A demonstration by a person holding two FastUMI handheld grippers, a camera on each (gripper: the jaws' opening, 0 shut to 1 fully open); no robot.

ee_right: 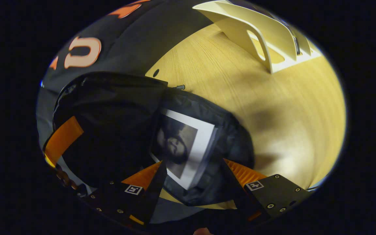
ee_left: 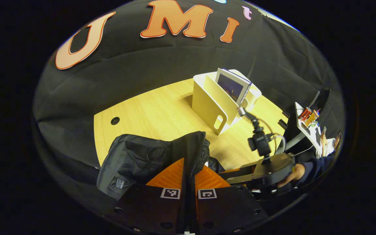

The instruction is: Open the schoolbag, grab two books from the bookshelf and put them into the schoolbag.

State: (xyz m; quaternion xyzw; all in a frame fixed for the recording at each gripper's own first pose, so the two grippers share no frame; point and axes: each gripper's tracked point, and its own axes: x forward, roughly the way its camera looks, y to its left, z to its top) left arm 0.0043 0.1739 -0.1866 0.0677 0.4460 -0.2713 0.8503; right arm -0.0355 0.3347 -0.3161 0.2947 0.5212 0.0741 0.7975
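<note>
Inside the schoolbag lies one book, another in the bookshelf; left jaws pinch its flap, right spread.

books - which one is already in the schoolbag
The white-bordered book with the dark portrait cover, lying inside the open schoolbag. The other book stands upright in the bookshelf.

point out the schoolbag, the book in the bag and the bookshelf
schoolbag (ee_left: 132, 160), left gripper view, on its black front fabric
book in the bag (ee_right: 183, 147), right gripper view, on its cover
bookshelf (ee_left: 207, 104), left gripper view, on its near side panel
</note>
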